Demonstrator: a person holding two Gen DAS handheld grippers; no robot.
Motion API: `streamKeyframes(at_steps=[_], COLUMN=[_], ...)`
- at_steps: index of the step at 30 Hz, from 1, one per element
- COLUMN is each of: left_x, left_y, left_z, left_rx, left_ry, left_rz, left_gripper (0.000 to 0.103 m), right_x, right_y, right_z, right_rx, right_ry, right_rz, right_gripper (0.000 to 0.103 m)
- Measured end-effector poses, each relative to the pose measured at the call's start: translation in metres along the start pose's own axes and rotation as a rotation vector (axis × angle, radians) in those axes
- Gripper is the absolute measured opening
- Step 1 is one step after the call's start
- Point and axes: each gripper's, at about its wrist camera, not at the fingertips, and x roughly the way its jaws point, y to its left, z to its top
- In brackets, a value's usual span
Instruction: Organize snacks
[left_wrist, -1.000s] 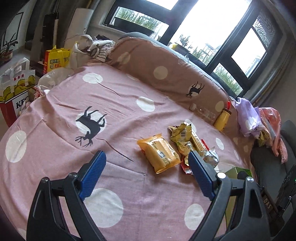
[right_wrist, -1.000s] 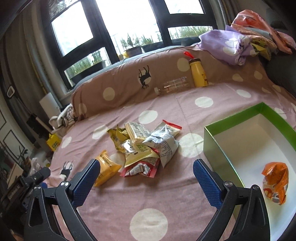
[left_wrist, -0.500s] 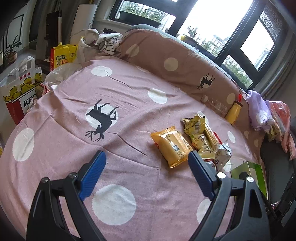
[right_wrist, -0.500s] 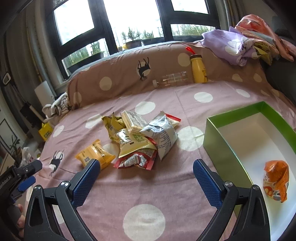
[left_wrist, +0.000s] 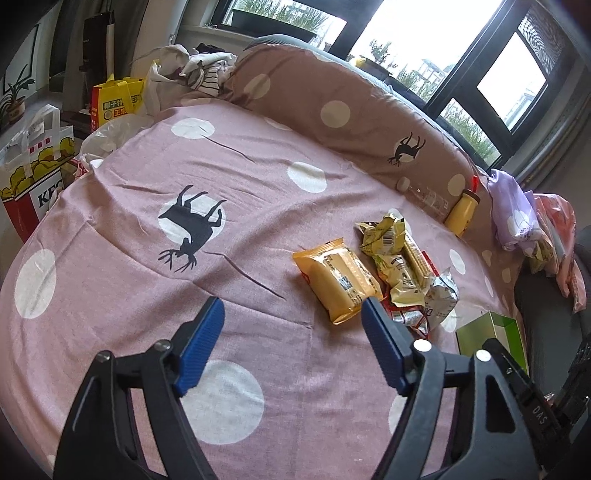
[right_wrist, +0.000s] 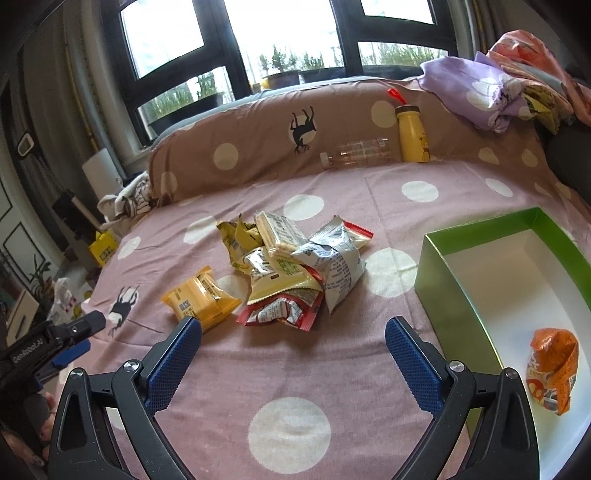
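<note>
From the left wrist view, the left claw (left_wrist: 291, 347) is seen hovering above the pink spotted bed cover (left_wrist: 110, 229), pointed down at the bed. Its jaws are closing, yet nothing lies between the blue pads (left_wrist: 201, 345); they stand apart over bare cloth. The orange snack packet (left_wrist: 338, 282) lies just beyond the right-hand pad, flat and set a little apart from the heap of snack packets (left_wrist: 406, 273) beside it. A corner of the green box (left_wrist: 491, 332) shows past the heap. The step in hand is judged to be the approach to the next snack, with the orange packet the nearest candidate for this claw. For the next move, the claw would need to be carried forward and to the right until the packet sits between the pads, then lowered, since a flat packet on soft bedding is likely to be pressed down rather than caught.

From the right wrist view, the right claw (right_wrist: 293, 349) is seen with its jaws wide apart and empty, held over the bed just short of the heap. The green box stands open to the right, its white floor bare except for one orange wrapped snack (right_wrist: 554, 369) already placed inside. The task is therefore judged barely begun: one item is boxed, and the heap and the orange snack packet (right_wrist: 201, 299) remain on the bed. The left claw is glimpsed at the left edge.
</note>
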Motion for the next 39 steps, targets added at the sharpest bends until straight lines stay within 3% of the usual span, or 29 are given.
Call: streamKeyframes(at_steps=[3,7,10,17,21,24,27,35,39], left_x=[0.001,0.003,0.005,0.012,0.016,0.016,0.016,0.016,0.018], left_y=[-0.001,0.000,0.002,0.002,-0.001,-0.003,-0.005,-0.013,-0.019], left_z=[0.001,0.002,0.004,0.004,0.002,0.001,0.000,-0.005,-0.009], left_rx=[0.009,0.000,-0.014,0.000,0.030,0.042,0.051,0.078,0.095], left_ry=[0.006,0.019,0.034,0.059,0.077,0.081,0.084,0.095,0.108], left_rz=[-0.001,-0.010,-0.020,0.036,0.045,0.042,0.041,0.038,0.037], left_gripper=[0.063,0.062,0.062,0.062,0.062,0.062,0.062,0.062,0.062], right_x=[0.007,0.039,0.073,0.129,0.142,0.138,0.127,0.067,0.049], right_y=[-0.006,-0.011,-0.012,-0.026,-0.039,-0.047,-0.051,-0.021,0.007], right_z=[0.017,0.043,0.057,0.065,0.059,0.057,0.054,0.035,0.007], right_rx=[0.029,0.078,0.073,0.137,0.203,0.217,0.226,0.155,0.086], right_ry=[0.042,0.120,0.195,0.280,0.300,0.272,0.253,0.195,0.227], right_rz=[0.016,-0.002,-0.050,-0.108,-0.066,-0.068,-0.054,0.012,0.070], right_gripper=[0.100,0.099,0.091,0.085,0.083,0.064,0.056,0.055,0.055])
